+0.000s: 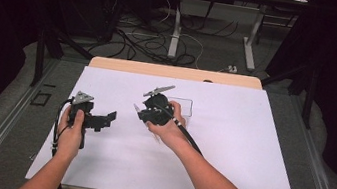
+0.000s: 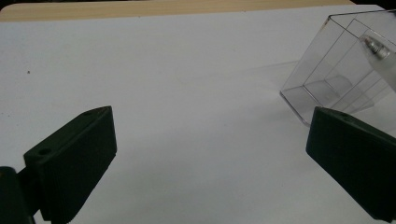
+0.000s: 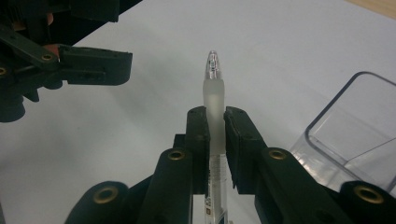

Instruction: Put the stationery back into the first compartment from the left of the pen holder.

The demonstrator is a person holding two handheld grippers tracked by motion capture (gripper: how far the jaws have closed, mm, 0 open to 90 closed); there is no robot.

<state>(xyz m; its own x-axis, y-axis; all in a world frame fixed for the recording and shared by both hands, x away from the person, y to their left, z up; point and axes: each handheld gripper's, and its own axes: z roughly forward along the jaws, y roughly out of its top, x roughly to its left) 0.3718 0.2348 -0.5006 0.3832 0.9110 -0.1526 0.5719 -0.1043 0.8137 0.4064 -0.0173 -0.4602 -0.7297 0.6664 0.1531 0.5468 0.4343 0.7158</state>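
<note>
**Pen clamped, clear box waiting just behind**

The right gripper (image 3: 215, 116) has its jaws pressed tight on a frosted pen (image 3: 214, 93), barrel running straight along the jaws, tip poking out ahead. In the high view that gripper (image 1: 146, 111) hangs above the white sheet (image 1: 249, 152), pen tip aimed toward nine o'clock. The clear plastic box (image 3: 355, 135) sits at about three o'clock of the pen tip in the right gripper view, close by, open mouth up. My read: the pen must swing tip-down over that opening. The left gripper (image 1: 107, 118) waits at nine o'clock, jaws spread wide, nothing between them, farther from the box (image 2: 336, 70).
</note>
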